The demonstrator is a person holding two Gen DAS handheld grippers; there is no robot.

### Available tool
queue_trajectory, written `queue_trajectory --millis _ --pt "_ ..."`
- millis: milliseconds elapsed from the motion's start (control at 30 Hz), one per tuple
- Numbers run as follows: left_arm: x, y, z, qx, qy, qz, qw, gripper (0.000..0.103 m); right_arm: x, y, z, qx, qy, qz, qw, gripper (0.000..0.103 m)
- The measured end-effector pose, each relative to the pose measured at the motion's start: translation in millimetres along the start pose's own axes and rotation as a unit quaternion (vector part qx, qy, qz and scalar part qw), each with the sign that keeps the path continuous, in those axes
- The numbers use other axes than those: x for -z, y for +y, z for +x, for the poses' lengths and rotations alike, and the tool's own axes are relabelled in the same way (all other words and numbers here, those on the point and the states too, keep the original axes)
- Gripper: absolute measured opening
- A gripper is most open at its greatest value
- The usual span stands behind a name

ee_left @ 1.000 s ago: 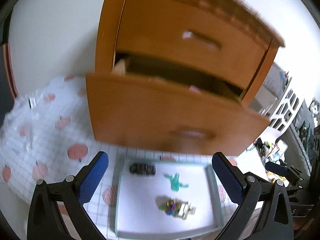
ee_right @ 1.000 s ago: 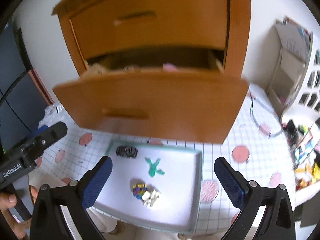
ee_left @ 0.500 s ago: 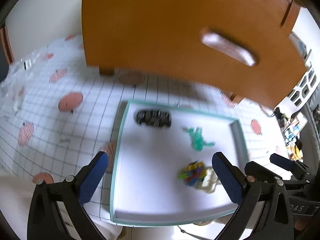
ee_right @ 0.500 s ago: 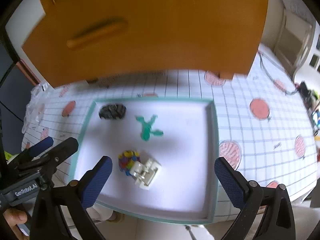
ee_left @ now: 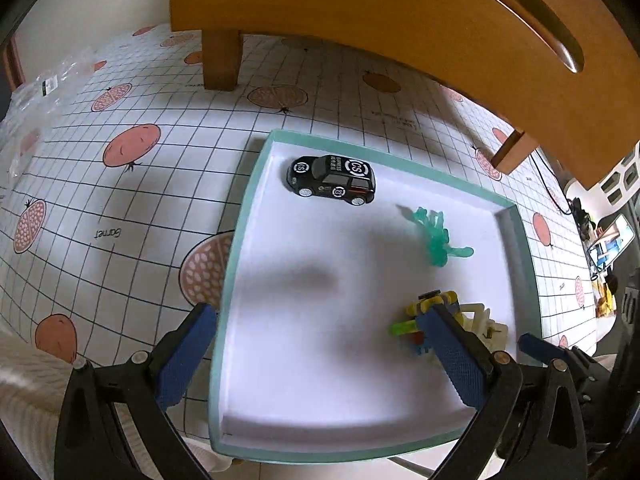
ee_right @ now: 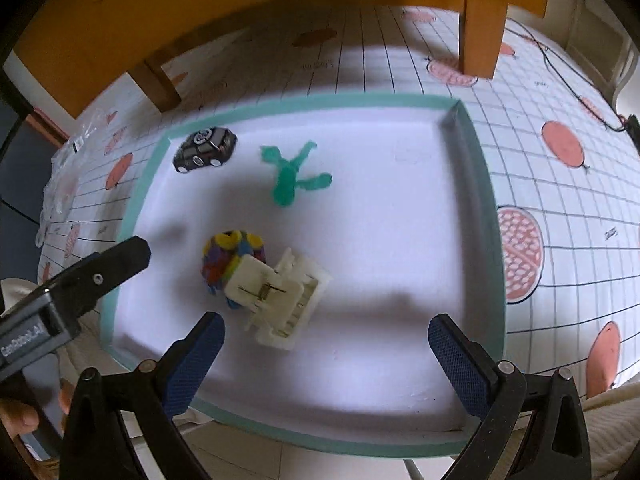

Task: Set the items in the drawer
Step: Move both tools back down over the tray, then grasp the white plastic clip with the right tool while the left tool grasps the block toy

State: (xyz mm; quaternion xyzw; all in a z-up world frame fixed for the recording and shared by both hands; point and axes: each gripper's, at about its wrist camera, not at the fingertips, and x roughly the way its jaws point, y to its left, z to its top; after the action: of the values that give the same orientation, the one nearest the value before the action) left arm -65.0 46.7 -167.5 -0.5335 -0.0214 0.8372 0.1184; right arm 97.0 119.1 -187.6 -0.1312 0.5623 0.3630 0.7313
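A white tray with a teal rim (ee_left: 256,184) (ee_right: 486,184) lies on the tablecloth and holds a black toy car (ee_left: 331,179) (ee_right: 205,148), a green plastic figure (ee_left: 436,237) (ee_right: 291,175), a multicoloured ball (ee_right: 229,257) (ee_left: 420,322) and a cream clip (ee_right: 285,293) (ee_left: 486,325) lying against it. My left gripper (ee_left: 316,356) hovers open over the tray's near left part. My right gripper (ee_right: 326,360) hangs open over the near edge, just in front of the clip. The orange drawer front (ee_left: 440,16) (ee_right: 200,12) looms above.
The wooden cabinet's legs (ee_left: 222,60) (ee_right: 482,36) stand on the pomegranate-print gridded cloth (ee_left: 120,184) behind the tray. Clear plastic packaging (ee_left: 36,92) lies far left. A black cable (ee_right: 576,92) runs at the right. A person's hand (ee_right: 20,420) holds the left gripper.
Both grippers have tilted down and dropped closer to the tray. The open drawer has slid out of sight upward, and the tray's items now fill both views.
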Motion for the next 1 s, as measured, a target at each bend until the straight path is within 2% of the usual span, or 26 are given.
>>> queue_trajectory --millis 333,500,633,700,833,900,1000 --pt "2.1 -8.5 1.8 0.01 -0.001 0.02 0.9998 0.103 -5.0 -6.0 4.2 0.012 -0.016 0.01 1.0 0.102" --pt "2.0 -14.1 2.6 0.017 -0.001 0.031 0.9994 0.103 -6.9 -8.5 -0.2 0.017 -0.03 0.012 0.999 0.087" --pt "3.9 -25.9 1.8 0.038 -0.001 0.056 0.9977 0.103 -8.3 -5.5 0.5 0.019 -0.036 0.003 0.999 0.077" --pt "4.3 -29.9 1.8 0.05 -0.001 0.063 0.9968 0.103 -9.0 -4.6 2.0 0.019 -0.038 -0.001 0.999 0.064" --pt "3.9 -33.7 4.2 0.065 0.003 0.068 0.9956 0.103 -9.2 -7.9 3.9 0.016 -0.035 0.002 0.999 0.048" --pt "2.8 -35.5 6.8 0.072 0.006 0.066 0.9952 0.103 -9.4 -9.6 3.8 0.011 -0.035 0.006 0.999 0.037" --pt "0.8 -39.6 12.6 0.083 0.016 0.067 0.9941 0.103 -9.1 -9.9 3.1 0.011 -0.037 0.005 0.999 0.031"
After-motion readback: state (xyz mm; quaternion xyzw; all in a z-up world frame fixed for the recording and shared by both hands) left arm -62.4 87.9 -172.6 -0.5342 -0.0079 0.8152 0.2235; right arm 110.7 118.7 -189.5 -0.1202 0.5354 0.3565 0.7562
